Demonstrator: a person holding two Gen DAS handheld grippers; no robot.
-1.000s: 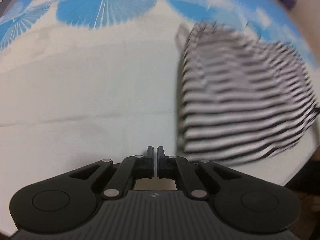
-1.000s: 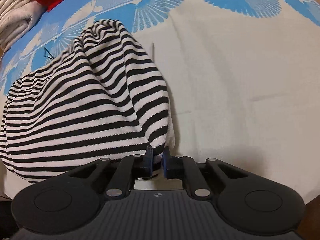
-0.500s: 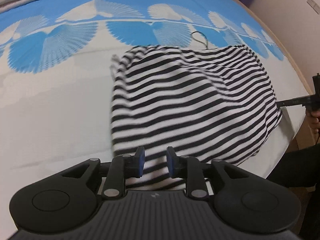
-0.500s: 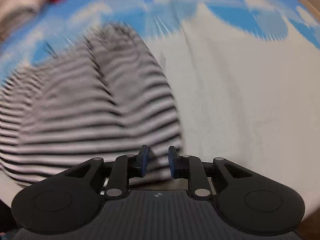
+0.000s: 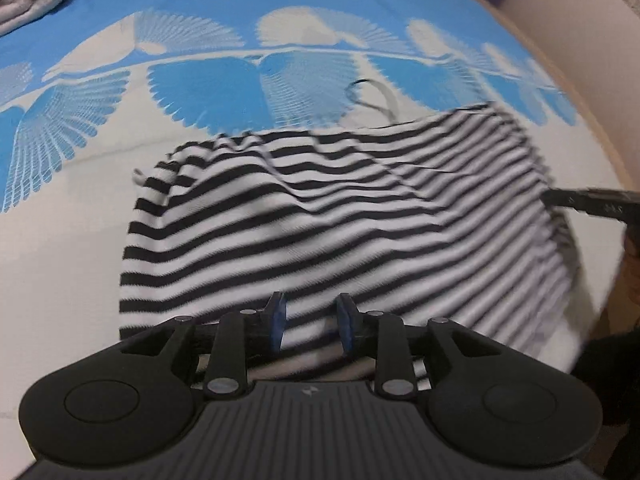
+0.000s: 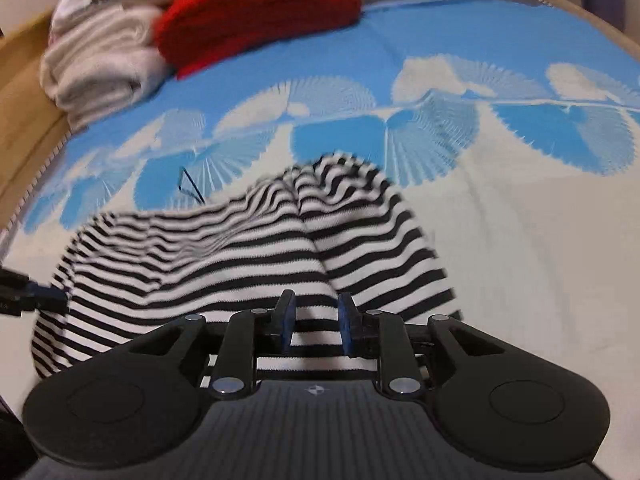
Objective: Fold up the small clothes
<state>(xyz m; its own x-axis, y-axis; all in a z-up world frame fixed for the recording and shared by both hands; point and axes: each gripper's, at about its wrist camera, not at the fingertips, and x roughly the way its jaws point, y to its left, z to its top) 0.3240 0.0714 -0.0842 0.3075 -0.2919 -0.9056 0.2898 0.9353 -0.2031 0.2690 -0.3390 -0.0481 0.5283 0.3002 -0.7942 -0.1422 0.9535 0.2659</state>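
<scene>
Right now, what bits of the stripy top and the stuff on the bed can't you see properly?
- Striped top, left wrist view: near edge hidden behind the left gripper; right side blurred.
- Right wrist view: near edge hidden behind the right gripper; what kind of garment it is cannot be told.
- Thin black loop: partly under the top, too small to identify.
- Red pile and white pile: blurred, cut off by the frame edge.

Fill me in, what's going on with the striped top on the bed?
A person with a handheld gripper in each hand is folding a black-and-white striped top on a blue-and-white bedspread. Both the left gripper and the right gripper hang over its near edge with jaws apart, having just been opening; neither grips the cloth. The top lies rumpled, not squared off. Folded items, a red knit and a cream towel, sit at the far edge.
</scene>
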